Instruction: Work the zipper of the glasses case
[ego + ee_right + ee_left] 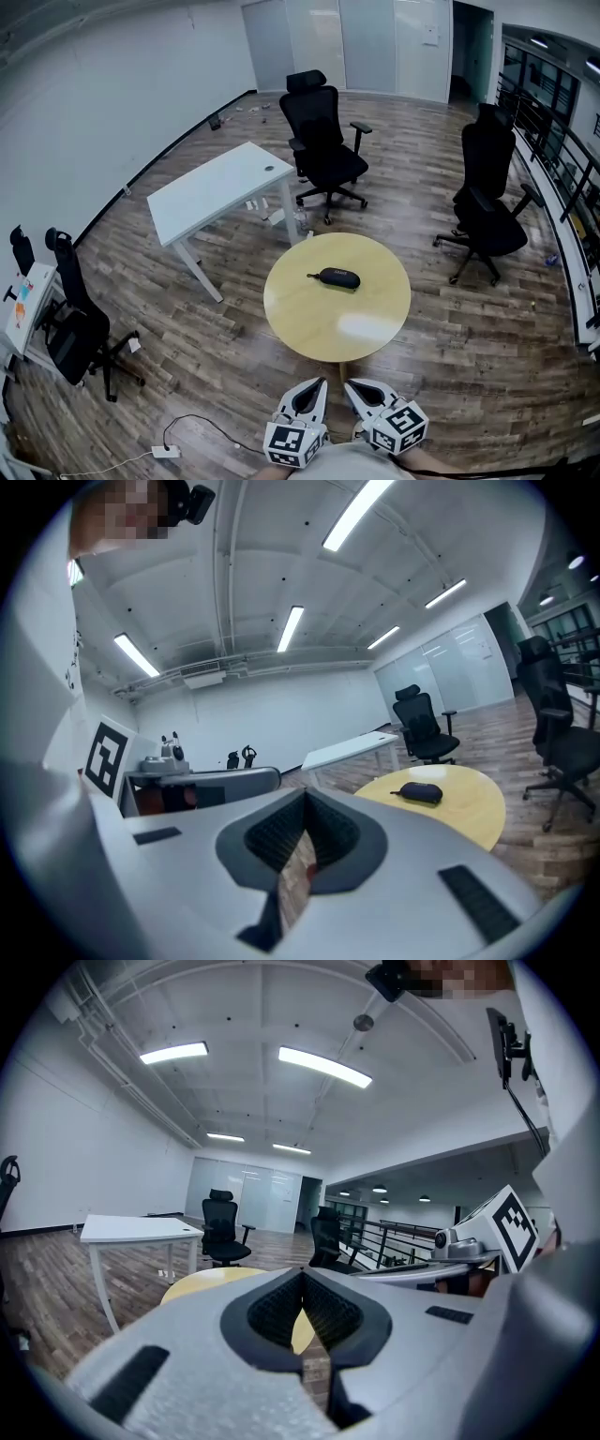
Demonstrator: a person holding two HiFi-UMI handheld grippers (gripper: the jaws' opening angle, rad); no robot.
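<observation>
- Head view: spotting one dark glasses case (335,277) lying flat near the middle of the round yellow desk (309,328), a thin tail (312,276) poking from its left end. Seeing the left claw (317,384) and right claw (352,385) hanging low at the near edge of frame, well apart from the case. Counting one case, two claws, two desks including the white desk (211,192) behind, and three black office chairs (323,131) in clear sight.
- Left gripper view: watching the left claw (302,1274) pressing tip to tip on nothing. Catching only a slice of the round desk (197,1283), with no case showing.
- Right gripper view: finding the right claw (305,794) likewise pinched together and empty. Picking out the case (418,792) sitting on the desk well beyond the tips.
- Handling: judging the case light and semi-stiff, probably sliding easily on that smooth top. Favouring one claw pinning the body and the other pinching the small pull, likely that tail. Expecting the pull to be a fiddly, slippery target.
</observation>
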